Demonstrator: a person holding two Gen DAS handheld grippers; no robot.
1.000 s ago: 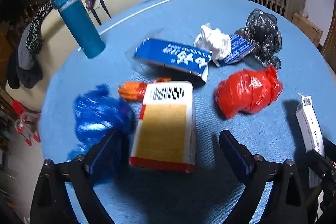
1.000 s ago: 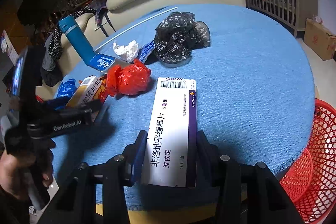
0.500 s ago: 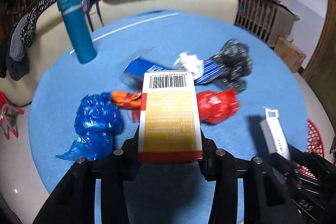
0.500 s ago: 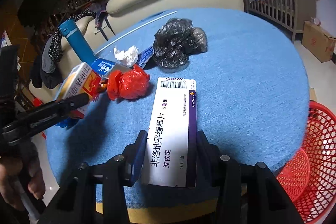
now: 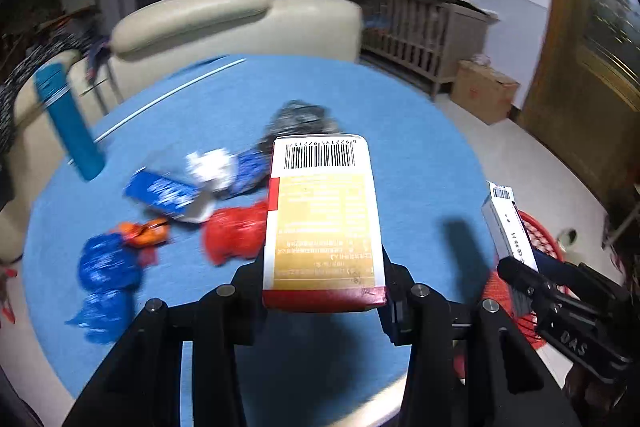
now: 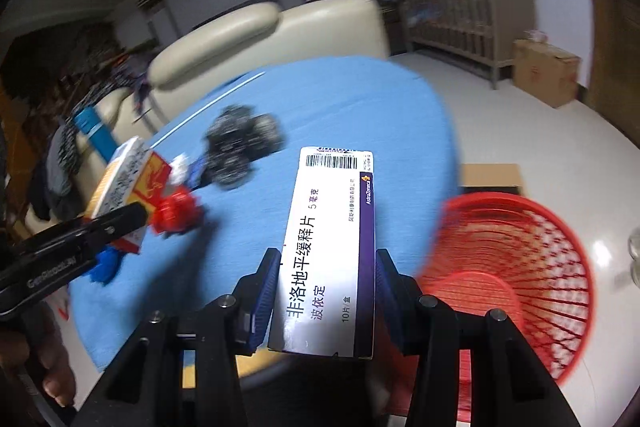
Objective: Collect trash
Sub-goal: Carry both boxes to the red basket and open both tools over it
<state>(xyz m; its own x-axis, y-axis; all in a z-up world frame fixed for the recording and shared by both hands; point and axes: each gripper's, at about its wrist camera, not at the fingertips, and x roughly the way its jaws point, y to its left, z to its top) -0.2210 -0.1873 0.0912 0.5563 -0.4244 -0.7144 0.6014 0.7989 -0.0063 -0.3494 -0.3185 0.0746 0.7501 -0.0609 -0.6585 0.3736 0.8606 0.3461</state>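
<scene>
Left hand-held gripper (image 5: 324,291): clamped on a yellow box (image 5: 323,223), pads pressing both long sides. The box is held above the tabletop (image 5: 412,155) at frame centre; it has a white end with a barcode, a yellow printed face and a red band at the near end.

Right hand-held gripper (image 6: 326,299): clamped on a white box (image 6: 330,247) at lower centre. This box is long and flat, white with a purple side strip, dark printed characters and a barcode at the far end.

A red basket (image 6: 508,279) stands on the floor at lower right, beside the tabletop edge.

On the blue tabletop, left of centre and blurred: a red bag (image 5: 236,235), blue bag (image 5: 106,267), black bag (image 5: 300,119), white wad (image 5: 210,165), and blue bottle (image 5: 68,121).
</scene>
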